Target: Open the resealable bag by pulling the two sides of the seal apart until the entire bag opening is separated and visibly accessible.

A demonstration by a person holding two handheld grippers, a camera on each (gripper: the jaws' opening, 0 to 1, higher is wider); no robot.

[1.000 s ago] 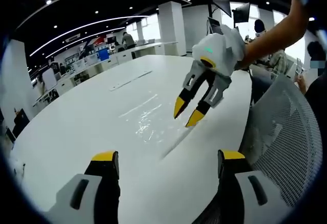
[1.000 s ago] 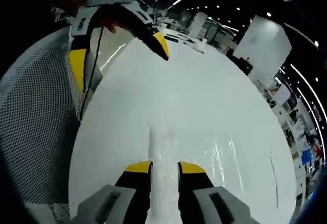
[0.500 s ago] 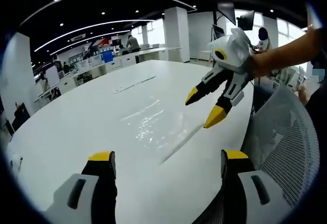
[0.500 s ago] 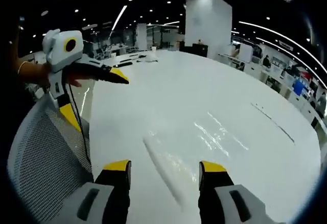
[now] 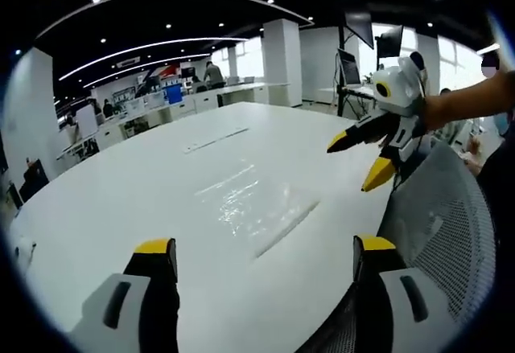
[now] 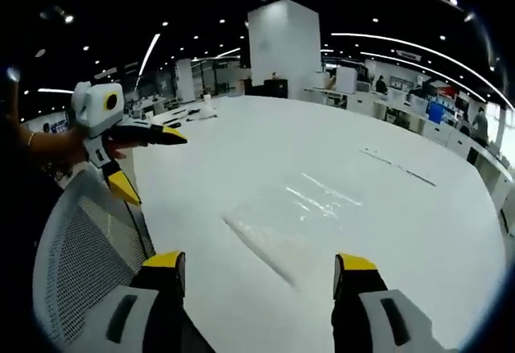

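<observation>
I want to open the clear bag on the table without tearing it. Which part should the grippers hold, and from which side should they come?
Probably the seal strip: the resealable bag lies flat on the white table, so only that thicker edge facing the mesh chair offers a lip. Bring the open right gripper and left gripper low from the chair side, one per side of the seal.

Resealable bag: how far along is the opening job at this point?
Nothing looks done: the resealable bag lies flat on the white table, seal apparently closed. Nothing is in hand; left gripper and right gripper are open, clear of it. Gripping both seal sides and pulling remains.
</observation>
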